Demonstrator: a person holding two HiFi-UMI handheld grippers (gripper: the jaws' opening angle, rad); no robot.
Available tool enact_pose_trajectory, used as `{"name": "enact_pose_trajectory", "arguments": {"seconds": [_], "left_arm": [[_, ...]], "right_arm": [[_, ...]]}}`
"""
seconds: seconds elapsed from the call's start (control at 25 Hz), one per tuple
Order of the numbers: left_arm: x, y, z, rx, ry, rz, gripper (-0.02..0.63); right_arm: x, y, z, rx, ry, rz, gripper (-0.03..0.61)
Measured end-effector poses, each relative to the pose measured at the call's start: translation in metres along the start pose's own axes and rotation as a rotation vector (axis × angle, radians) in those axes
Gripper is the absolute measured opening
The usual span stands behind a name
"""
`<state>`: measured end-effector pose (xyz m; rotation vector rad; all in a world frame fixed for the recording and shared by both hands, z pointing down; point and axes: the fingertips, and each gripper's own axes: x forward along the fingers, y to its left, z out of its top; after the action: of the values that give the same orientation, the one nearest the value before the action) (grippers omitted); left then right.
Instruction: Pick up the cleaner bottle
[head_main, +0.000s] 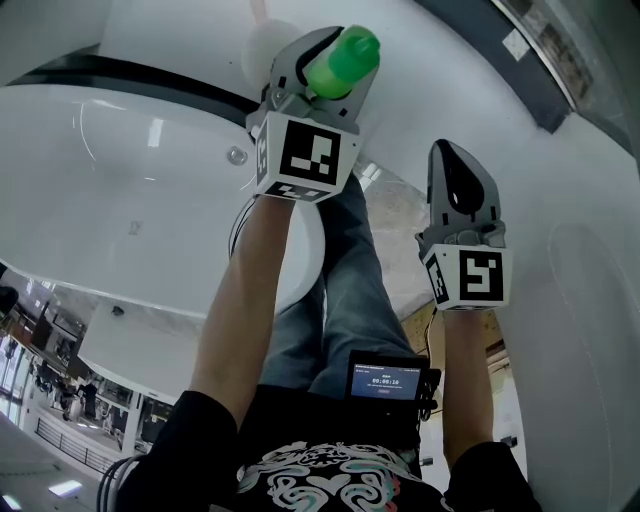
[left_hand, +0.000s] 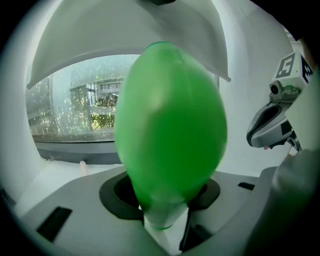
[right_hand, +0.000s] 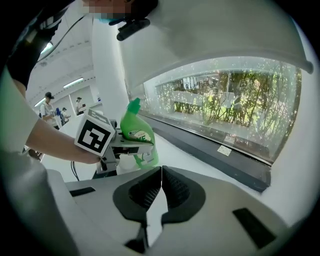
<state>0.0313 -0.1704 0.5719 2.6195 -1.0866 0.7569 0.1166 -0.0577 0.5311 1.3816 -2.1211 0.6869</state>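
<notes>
To the left of the bright green plastic cleaner bottle (left_hand: 170, 130) lies a glossy white curved basin (head_main: 120, 180), well apart from it. The left gripper (head_main: 340, 62) is the one on the bottle: its jaws stand fairly wide and closed around the body, the pads apparently pressing both sides, so the bottle sits directly between them rather than ahead or beside. In the right gripper view the bottle's long axis runs roughly upright, cap uppermost and leaning slightly. Its base is close to the white table (right_hand: 175, 150), but I cannot tell whether it still rests there. The remaining move looks like a plain lift along that axis, provided the hold is firm on the smooth rounded sides. To the right of the bottle hangs the right gripper (right_hand: 161, 177), jaws pressed together on nothing and clearly farther away. Further right of the bottle run a dark sill strip (right_hand: 215, 150) and a window onto greenery (right_hand: 225, 105), neither blocking an upward path.
</notes>
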Motion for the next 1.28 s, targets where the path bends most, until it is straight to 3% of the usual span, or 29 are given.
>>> {"name": "enact_pose_trajectory", "arguments": {"seconds": [0.76, 1.28], "left_arm": [[-0.008, -0.004, 0.002, 0.003, 0.011, -0.013, 0.193], [-0.032, -0.009, 0.032, -0.006, -0.019, -0.019, 0.193]], "right_arm": [[-0.006, -0.013, -0.001, 0.014, 0.01, -0.026, 0.026], [-0.027, -0.009, 0.015, 0.009, -0.016, -0.049, 0.026]]}}
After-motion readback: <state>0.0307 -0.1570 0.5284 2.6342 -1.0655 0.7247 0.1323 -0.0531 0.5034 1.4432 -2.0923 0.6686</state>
